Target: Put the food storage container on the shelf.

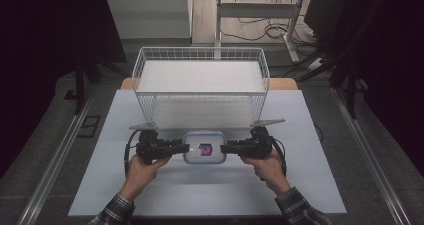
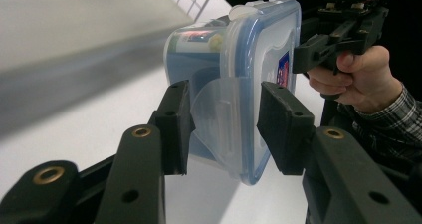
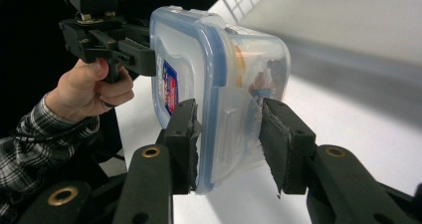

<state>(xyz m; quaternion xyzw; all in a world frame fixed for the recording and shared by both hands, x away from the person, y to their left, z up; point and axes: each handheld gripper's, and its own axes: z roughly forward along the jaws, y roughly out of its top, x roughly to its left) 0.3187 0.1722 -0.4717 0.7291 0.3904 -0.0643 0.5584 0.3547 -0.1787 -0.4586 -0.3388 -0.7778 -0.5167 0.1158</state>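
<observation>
My left gripper (image 2: 224, 129) and right gripper (image 3: 229, 144) each clamp an end of the clear, blue-rimmed lidded container (image 1: 203, 147).

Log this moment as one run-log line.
left hand-held gripper: shut on container | right hand-held gripper: shut on container | container: lidded, gripped at both ends | wire basket: behind

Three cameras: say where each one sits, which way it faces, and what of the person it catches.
High view: above the person's side, facing forward and down on the table and basket; both forearms show.
Left gripper view: rides the left tongs, looking along them at the box; the other hand shows.
Right gripper view: rides the right tongs, looking at the same box; the other hand shows.
Shared: the box, clamped at opposite ends.
</observation>
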